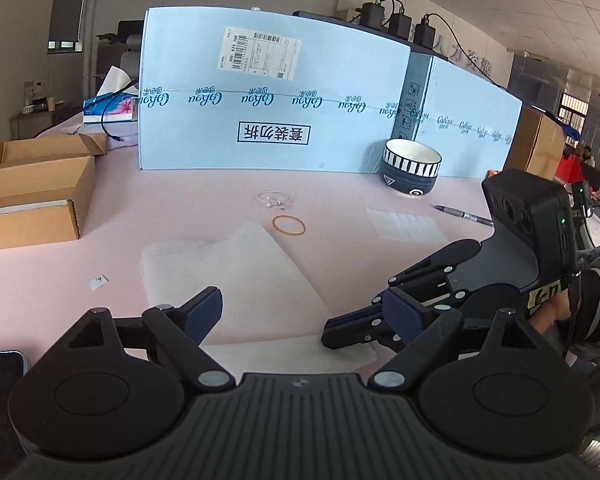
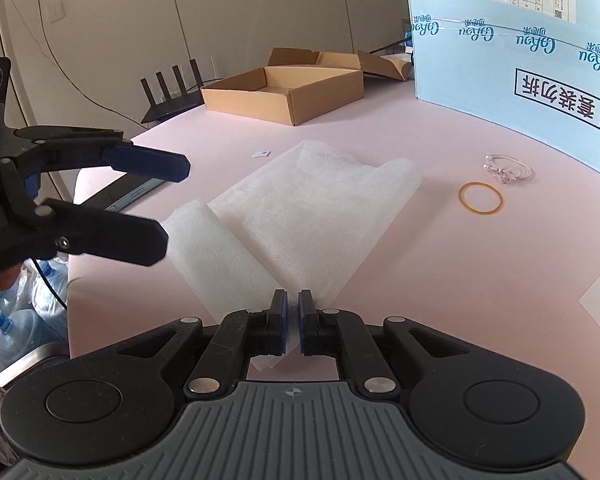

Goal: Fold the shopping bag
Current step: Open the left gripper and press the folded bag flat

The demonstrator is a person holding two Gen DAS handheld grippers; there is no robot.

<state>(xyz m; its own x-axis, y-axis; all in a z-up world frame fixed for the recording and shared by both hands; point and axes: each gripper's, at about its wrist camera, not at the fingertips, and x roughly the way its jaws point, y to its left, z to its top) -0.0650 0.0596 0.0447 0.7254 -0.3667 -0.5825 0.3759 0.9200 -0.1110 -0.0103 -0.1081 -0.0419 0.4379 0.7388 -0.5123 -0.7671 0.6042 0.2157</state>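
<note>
The white non-woven shopping bag point(image 2: 300, 216) lies flat on the pink desk point(image 2: 440, 280), partly folded, with one strip doubled over along its left side. The right gripper point(image 2: 293, 308) has its jaws closed almost together on the bag's near corner, pinching the thin fabric. The left gripper point(image 1: 304, 314) hangs over the bag's near edge with its jaws spread wide and nothing between them. Just beyond the bag lie a yellow rubber band point(image 2: 481, 197) and a small white bracelet point(image 2: 506, 168). Farther back stands a pale blue carton point(image 1: 272, 92), with a striped bowl point(image 1: 410, 170) and a pen point(image 1: 464, 215) to its right. An open cardboard box point(image 2: 284, 90) sits at the far left.
</note>
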